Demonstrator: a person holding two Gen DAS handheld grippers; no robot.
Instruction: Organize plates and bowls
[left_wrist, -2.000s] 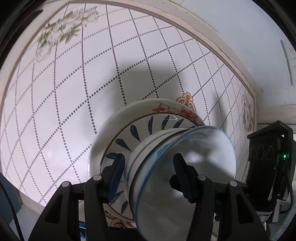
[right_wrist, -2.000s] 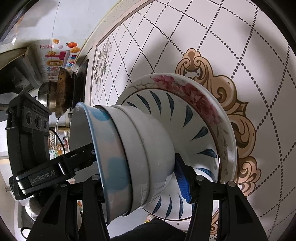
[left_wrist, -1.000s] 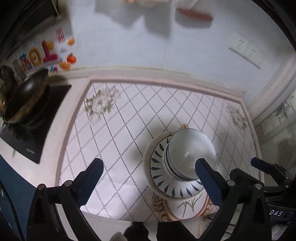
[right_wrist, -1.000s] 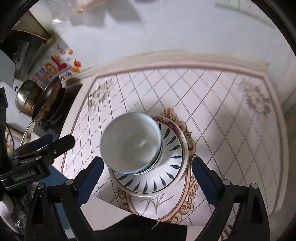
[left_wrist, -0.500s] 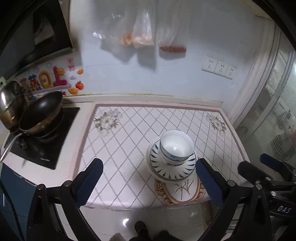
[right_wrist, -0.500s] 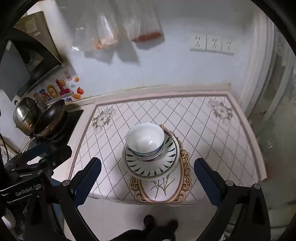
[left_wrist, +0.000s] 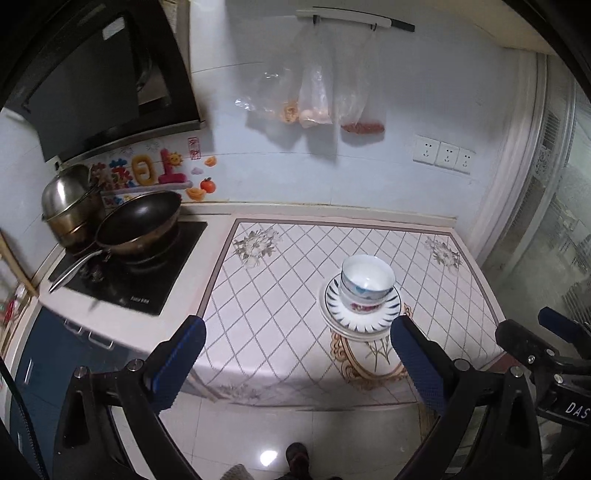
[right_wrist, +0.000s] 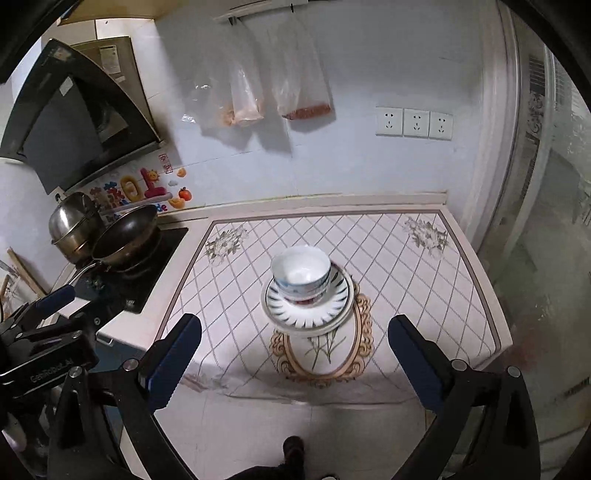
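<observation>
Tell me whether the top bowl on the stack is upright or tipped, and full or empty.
Upright and empty. The top bowl sits mouth-up, nested in the bowls on the plates, and its bare white inside shows in both views.

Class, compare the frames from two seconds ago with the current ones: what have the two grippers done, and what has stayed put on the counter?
Both the left gripper and right gripper opened, let go of the stacked bowls, and pulled far back from the counter. The bowls stay nested on the plates, in the same spot on the patterned mat.
</observation>
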